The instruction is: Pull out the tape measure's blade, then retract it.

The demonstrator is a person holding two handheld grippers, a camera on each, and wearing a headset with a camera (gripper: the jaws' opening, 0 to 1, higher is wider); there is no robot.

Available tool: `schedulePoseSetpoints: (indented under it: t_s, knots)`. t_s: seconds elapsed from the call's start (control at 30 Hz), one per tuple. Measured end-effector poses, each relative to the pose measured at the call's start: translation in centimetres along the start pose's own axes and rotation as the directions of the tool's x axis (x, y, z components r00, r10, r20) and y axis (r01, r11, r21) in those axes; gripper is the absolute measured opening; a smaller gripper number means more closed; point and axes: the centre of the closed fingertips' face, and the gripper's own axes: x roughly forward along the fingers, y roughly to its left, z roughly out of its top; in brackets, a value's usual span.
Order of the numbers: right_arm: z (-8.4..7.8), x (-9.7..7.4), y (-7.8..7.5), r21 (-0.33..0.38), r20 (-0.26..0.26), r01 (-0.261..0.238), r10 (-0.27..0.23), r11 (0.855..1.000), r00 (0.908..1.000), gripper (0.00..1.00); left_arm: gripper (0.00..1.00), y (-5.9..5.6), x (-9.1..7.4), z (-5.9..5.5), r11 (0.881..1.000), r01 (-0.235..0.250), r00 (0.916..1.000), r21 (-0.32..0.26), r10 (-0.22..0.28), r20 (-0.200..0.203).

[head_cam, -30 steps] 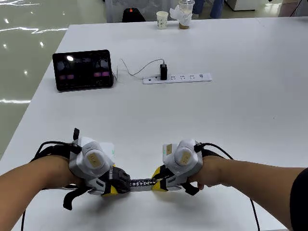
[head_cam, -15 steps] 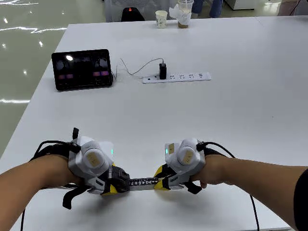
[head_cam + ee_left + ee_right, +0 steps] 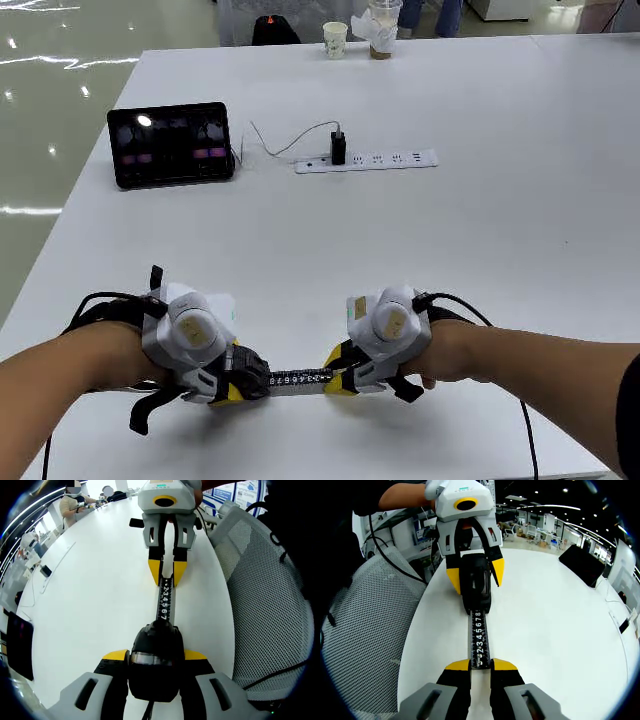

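1. At the near edge of the desk [image 3: 480,230], the left claw [image 3: 232,386] is closed tight on the black tape measure [image 3: 252,378].
2. In the left gripper view, the tape measure sits right between that claw's two yellow tips. The tips press on its sides.
3. The right claw [image 3: 338,381] is closed on the end of the blade [image 3: 295,379] and pinches it.
4. The blade runs straight from the tape measure to the right claw. Just a short piece is out.
5. In the right gripper view, black numbers up to 8 show on the blade.
6. The two claws point at each other. They are near each other and low over the desk.
7. I cannot tell if the tape measure touches the desk.
8. Far back on the left lies a dark tablet [image 3: 172,144] with its screen lit.
9. To the right of it lies a white power strip [image 3: 367,160]. A black plug [image 3: 340,150] sticks in its left end.
10. Two cups [image 3: 337,40] stand close together at the far edge of the desk.
11. In both gripper views, a grey mesh chair [image 3: 265,595] is right beside the desk.
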Motion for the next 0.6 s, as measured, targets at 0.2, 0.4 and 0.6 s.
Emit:
schedulePoseSetpoints:
  t_s: [0.2, 0.4, 0.6]
  knots:
    - [-0.31, -0.32, -0.05, 0.001, -0.003, 0.000, 0.000, 1.000, 1.0000, 0.10, 0.34, -0.02, 0.00, 0.00, 1.000, -0.002, 1.0000, -0.002, 0.002, 0.002]
    - [-0.55, -0.51, -0.07, 0.000, -0.003, 0.001, -0.001, 1.000, 1.0000, 0.10, 0.34, -0.03, 0.01, 0.00, 1.000, -0.002, 1.0000, -0.003, 0.002, 0.003]
    - [-0.93, -0.77, -0.11, -0.009, -0.011, 0.001, -0.001, 1.000, 0.9999, 0.10, 0.34, -0.06, 0.02, 0.01, 1.000, -0.001, 1.0000, -0.004, 0.001, 0.004]
